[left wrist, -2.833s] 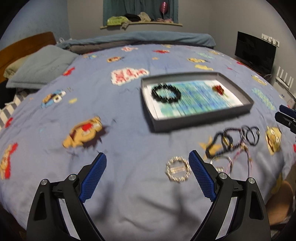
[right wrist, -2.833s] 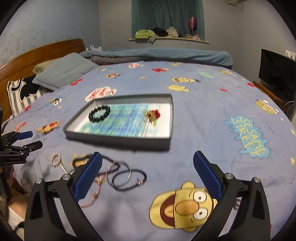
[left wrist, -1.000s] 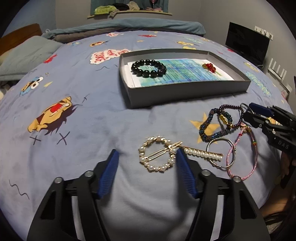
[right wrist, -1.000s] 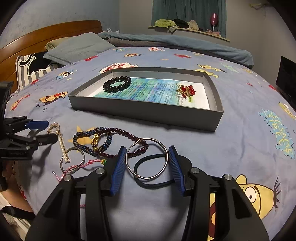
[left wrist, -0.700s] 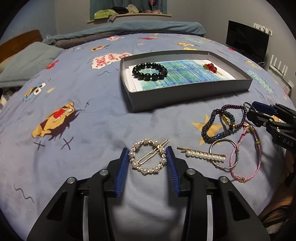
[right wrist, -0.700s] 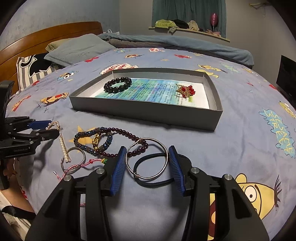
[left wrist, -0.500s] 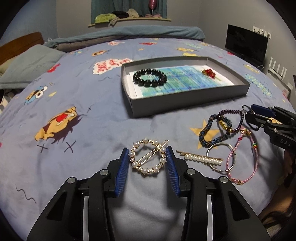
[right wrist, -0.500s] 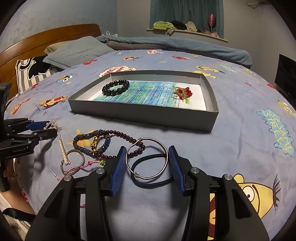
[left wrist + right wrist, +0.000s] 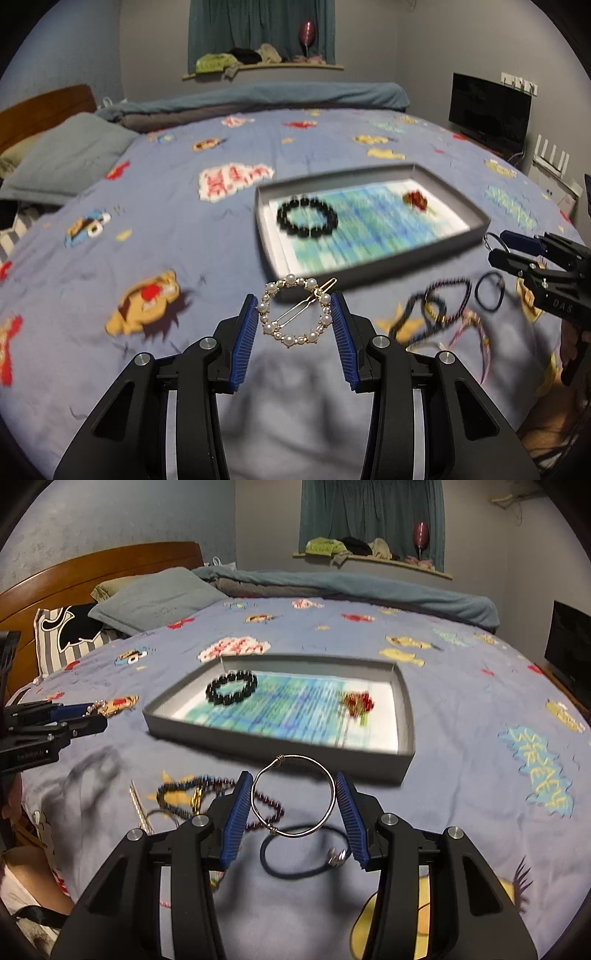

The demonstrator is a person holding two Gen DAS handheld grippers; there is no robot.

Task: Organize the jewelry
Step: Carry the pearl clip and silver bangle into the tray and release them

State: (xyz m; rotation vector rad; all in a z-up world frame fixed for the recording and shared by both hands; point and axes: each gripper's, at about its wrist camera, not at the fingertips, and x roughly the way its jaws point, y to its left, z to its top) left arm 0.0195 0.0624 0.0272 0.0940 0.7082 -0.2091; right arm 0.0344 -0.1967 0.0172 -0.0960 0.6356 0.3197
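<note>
My left gripper (image 9: pixel 294 321) is shut on a round pearl hair clip (image 9: pixel 295 314) and holds it above the bedspread, short of the grey tray (image 9: pixel 369 267). My right gripper (image 9: pixel 294 801) is shut on a silver wire bangle (image 9: pixel 293 795), also lifted, in front of the tray (image 9: pixel 277 744). The tray holds a black bead bracelet (image 9: pixel 231 687) and a red and gold piece (image 9: pixel 357 701). On the bed lie beaded bracelets (image 9: pixel 184 790), a dark hair tie (image 9: pixel 303 853) and a pearl bar clip (image 9: pixel 138 808).
The bed has a blue cartoon bedspread (image 9: pixel 166 229). Pillows (image 9: pixel 155 598) and a wooden headboard (image 9: pixel 103 565) are at the far left. A dark screen (image 9: pixel 487 110) stands at the right. Each gripper shows at the edge of the other's view.
Both grippers have closed on their pieces and lifted them off the bedspread. The hair tie that lay under the bangle stays on the bed.
</note>
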